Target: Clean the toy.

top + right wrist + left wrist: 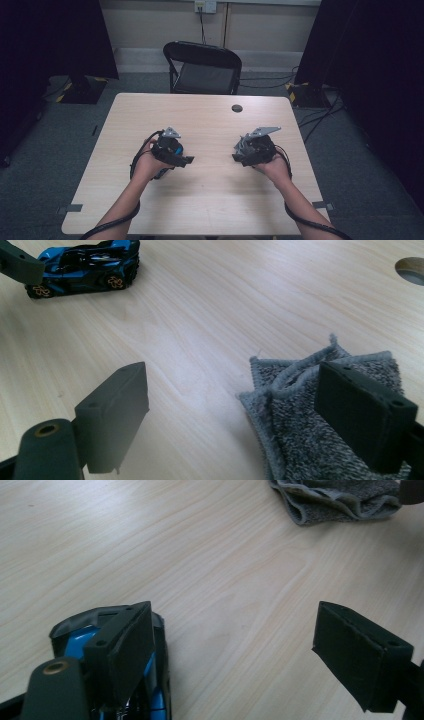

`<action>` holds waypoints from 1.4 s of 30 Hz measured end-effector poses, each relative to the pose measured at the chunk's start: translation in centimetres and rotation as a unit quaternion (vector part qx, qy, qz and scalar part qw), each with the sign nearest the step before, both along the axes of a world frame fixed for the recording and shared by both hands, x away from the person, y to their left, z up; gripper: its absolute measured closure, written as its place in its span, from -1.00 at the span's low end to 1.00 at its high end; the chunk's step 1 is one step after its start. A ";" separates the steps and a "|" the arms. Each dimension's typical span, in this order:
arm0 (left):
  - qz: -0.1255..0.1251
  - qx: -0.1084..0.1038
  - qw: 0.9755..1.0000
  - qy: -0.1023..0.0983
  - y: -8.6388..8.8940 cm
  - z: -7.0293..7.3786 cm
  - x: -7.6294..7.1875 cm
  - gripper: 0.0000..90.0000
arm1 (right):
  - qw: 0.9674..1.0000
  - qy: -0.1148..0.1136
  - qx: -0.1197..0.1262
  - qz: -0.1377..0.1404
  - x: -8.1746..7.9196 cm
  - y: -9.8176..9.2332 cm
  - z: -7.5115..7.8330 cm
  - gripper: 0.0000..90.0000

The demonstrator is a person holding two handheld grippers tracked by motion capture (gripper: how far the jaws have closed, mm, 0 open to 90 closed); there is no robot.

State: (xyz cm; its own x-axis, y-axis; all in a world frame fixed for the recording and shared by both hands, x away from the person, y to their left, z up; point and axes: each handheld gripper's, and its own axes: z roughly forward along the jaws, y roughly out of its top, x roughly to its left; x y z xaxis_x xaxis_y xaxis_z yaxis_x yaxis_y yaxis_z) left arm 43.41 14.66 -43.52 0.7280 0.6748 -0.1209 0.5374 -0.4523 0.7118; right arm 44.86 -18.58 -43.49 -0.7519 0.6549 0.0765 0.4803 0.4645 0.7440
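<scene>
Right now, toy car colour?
Blue and black, gold wheels: toy car, clearest in the right gripper view.

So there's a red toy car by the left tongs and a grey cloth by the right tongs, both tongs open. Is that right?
Not quite: the toy car is blue and black, not red, as the right gripper view shows. The rest holds: it sits by the left tongs, the grey cloth lies by the right tongs, and both tongs are open.
</scene>
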 end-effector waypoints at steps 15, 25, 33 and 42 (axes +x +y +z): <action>-0.025 -0.019 0.999 -0.009 -0.5 -0.4 -2.2 -0.63 | 0.999 -0.001 0.001 0.032 -1.2 1.5 -0.3 -0.69; -0.035 -0.034 0.999 -0.008 -0.5 -0.9 -3.5 -0.63 | 0.999 0.002 0.003 0.050 -2.1 2.2 -0.8 -0.69; -0.040 -0.030 0.999 -0.009 -0.3 -1.4 -4.2 -0.63 | 0.998 0.004 0.007 0.062 -2.9 2.6 -1.0 -0.69; -0.052 -0.027 0.998 -0.002 -0.4 -2.2 -5.0 -0.63 | 0.997 0.010 0.009 0.072 -3.9 2.8 -1.4 -0.69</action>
State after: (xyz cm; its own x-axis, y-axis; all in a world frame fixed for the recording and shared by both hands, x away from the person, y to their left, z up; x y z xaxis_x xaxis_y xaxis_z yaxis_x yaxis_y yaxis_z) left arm 38.42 14.21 -45.76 0.7939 0.5888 -0.1519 0.4873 -0.4666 0.7381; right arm 40.97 -15.76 -44.89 -0.8366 0.5379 0.1035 0.4239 0.5161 0.7443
